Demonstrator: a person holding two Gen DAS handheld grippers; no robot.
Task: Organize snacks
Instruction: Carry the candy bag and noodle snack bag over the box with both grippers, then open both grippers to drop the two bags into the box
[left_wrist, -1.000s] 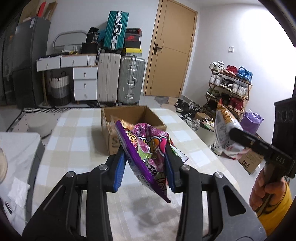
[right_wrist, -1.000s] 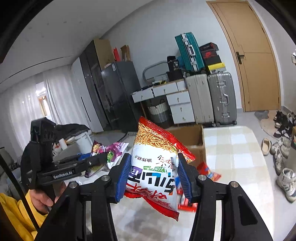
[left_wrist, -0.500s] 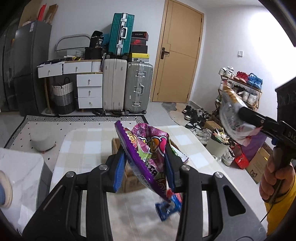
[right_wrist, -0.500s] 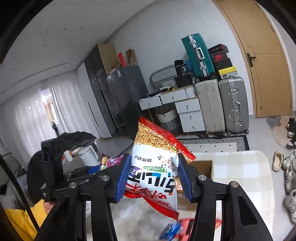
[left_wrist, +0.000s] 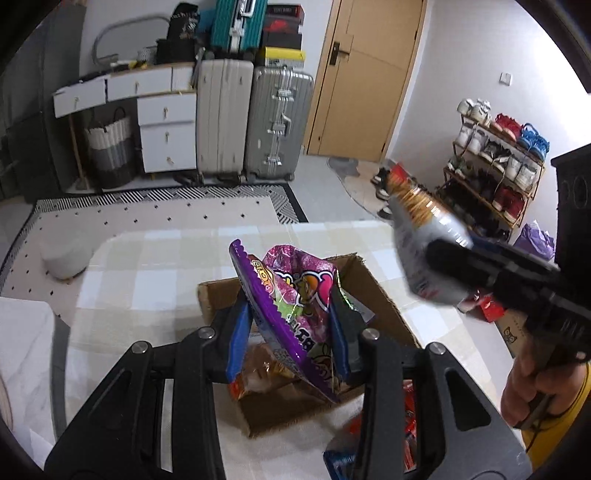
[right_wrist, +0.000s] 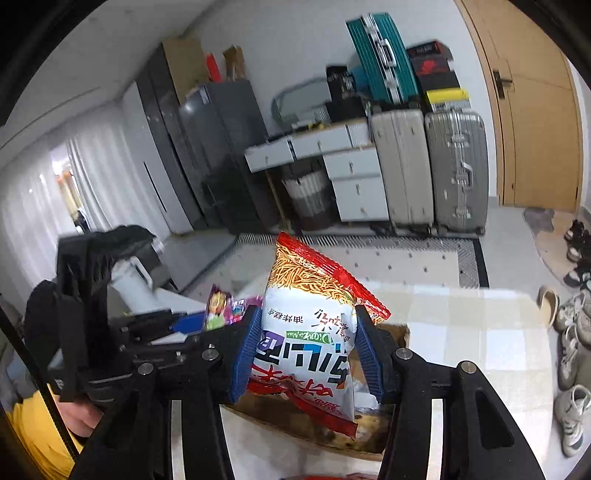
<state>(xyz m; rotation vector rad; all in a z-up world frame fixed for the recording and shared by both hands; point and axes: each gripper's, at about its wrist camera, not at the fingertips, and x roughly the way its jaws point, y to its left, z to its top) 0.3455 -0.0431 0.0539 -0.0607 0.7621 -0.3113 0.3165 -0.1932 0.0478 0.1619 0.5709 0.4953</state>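
My left gripper is shut on a purple and pink snack bag and holds it above an open cardboard box on the checked table. Snack packs lie inside the box. My right gripper is shut on a white and red noodle-snack bag, held above the same box. The right gripper with its bag shows to the right in the left wrist view. The left gripper shows at the left in the right wrist view.
Loose red and blue snack packs lie on the table near the box's front right. Suitcases, white drawers and a shoe rack stand across the room. A white counter edge is at the left.
Both grippers have moved forward and tipped down over the box with their bags still held. The box now lies directly under both bags.
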